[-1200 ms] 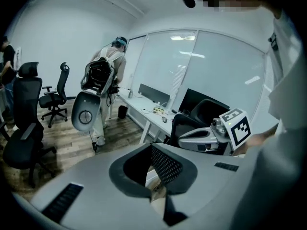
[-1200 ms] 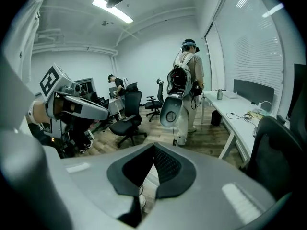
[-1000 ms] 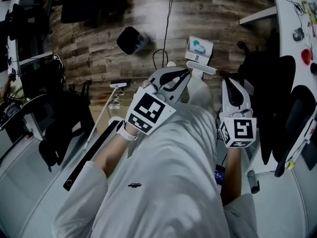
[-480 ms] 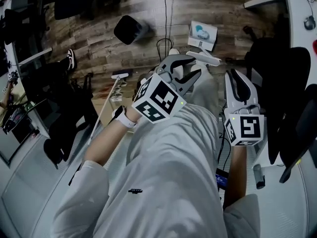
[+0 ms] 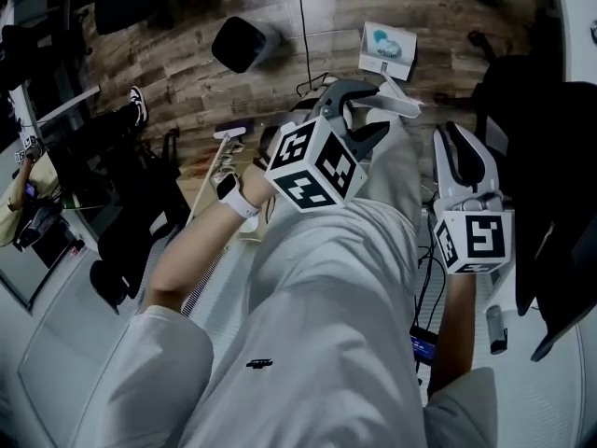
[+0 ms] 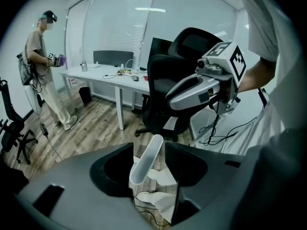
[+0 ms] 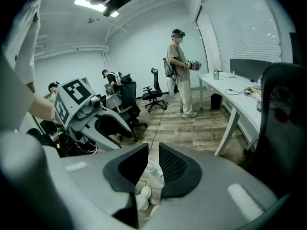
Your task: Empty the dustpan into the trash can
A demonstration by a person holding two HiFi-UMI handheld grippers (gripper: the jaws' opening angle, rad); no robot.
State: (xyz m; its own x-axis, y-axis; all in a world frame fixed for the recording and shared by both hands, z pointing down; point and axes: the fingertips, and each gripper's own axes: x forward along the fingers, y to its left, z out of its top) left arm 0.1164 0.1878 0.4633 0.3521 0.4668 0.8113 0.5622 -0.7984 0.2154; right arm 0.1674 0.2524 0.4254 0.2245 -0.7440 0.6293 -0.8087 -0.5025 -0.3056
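Head view: the dustpan (image 5: 387, 49) sits on the wood floor (image 5: 177, 82), pale scraps seemingly still in it; the dark trash can (image 5: 244, 43) stands well apart, further left
Handle: the dustpan's white handle (image 5: 396, 108) rises toward the person
Left gripper: the left gripper (image 5: 371, 112) has its jaws opening around that handle, which stands between them without being pinched
Right gripper: the right gripper (image 5: 455, 136) hangs near it, jaws opening, with only floor and shoes showing through the gap
Done: nothing of the emptying yet, judging by where things lie
Remaining: clamp the handle, carry the dustpan across to the trash can, tip it out
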